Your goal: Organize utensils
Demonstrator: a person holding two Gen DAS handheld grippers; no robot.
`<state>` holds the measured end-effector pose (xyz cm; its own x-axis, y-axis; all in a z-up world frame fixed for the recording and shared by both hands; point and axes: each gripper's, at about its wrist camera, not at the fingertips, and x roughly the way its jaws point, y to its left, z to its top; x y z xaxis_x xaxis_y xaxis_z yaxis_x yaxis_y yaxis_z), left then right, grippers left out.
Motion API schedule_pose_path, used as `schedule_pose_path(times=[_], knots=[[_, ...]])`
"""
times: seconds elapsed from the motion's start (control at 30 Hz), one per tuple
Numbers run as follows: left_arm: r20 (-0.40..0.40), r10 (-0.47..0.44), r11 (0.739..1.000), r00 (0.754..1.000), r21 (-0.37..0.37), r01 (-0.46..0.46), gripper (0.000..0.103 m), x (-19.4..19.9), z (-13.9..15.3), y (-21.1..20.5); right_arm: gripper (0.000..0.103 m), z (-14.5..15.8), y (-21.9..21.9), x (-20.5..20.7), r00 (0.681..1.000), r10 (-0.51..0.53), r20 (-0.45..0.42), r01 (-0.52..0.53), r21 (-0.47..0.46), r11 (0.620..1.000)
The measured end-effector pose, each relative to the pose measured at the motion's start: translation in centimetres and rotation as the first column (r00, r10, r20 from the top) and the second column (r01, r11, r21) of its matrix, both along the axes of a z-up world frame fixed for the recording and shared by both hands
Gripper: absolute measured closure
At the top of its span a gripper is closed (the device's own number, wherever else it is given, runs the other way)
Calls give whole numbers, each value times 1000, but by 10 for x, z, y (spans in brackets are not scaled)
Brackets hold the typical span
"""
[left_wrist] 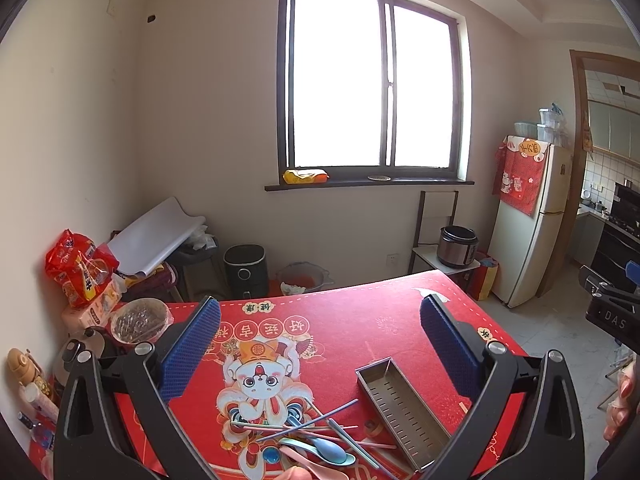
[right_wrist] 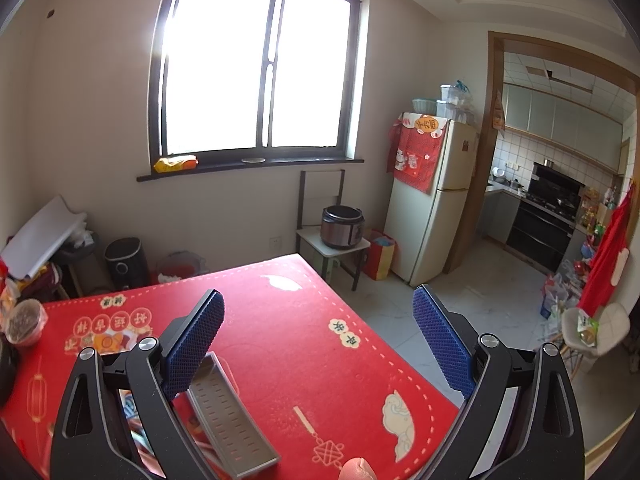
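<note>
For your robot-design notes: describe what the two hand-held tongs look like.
Both the left tongs and the right tongs share one design: black angular arms with triangular cut-outs, round silver pivot bolts, and flat fingers faced with blue, grid-textured pads. No cables show.

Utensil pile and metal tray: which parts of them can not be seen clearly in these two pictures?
- Utensil pile: left wrist view, its near end is cut off by the bottom edge; exact count unclear.
- Same pile, right wrist view: almost wholly hidden behind the right gripper.
- Metal tray: right wrist view, one corner behind the blue pad.
</note>
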<state>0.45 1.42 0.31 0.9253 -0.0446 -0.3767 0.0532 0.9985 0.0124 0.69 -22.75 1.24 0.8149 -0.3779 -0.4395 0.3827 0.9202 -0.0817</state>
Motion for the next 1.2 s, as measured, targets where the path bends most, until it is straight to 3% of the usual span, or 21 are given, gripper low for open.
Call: schedule_pose_path(times=[0.23,0.47,0.6,0.83,1.03,1.13,1.2], knots=[[-1,-2,1000,1000,-3,2,5,0,0,2,11,1,3,1,1000,6,-3,-6,4,1000],[-24,1,1000,1000,4,-1,5,6,-12,7,11,-12,1,6,997,71,-14,-70,67,995],[-45,55,998,997,23,-54,5,10,-32,20,11,-34,9,13,988,155,-19,-152,115,982],[-159,116,993,980,-15,-120,5,18,-87,63,11,-95,31,35,952,296,-71,-276,210,938],[-293,173,984,940,12,-177,6,21,-145,96,11,-151,63,52,898,418,-135,-382,227,896],[-360,198,978,912,8,-209,12,19,-177,112,11,-180,81,60,835,518,-187,-467,258,846],[-408,226,970,884,13,-242,19,18,-196,122,11,-202,96,64,774,581,-251,-521,269,810]])
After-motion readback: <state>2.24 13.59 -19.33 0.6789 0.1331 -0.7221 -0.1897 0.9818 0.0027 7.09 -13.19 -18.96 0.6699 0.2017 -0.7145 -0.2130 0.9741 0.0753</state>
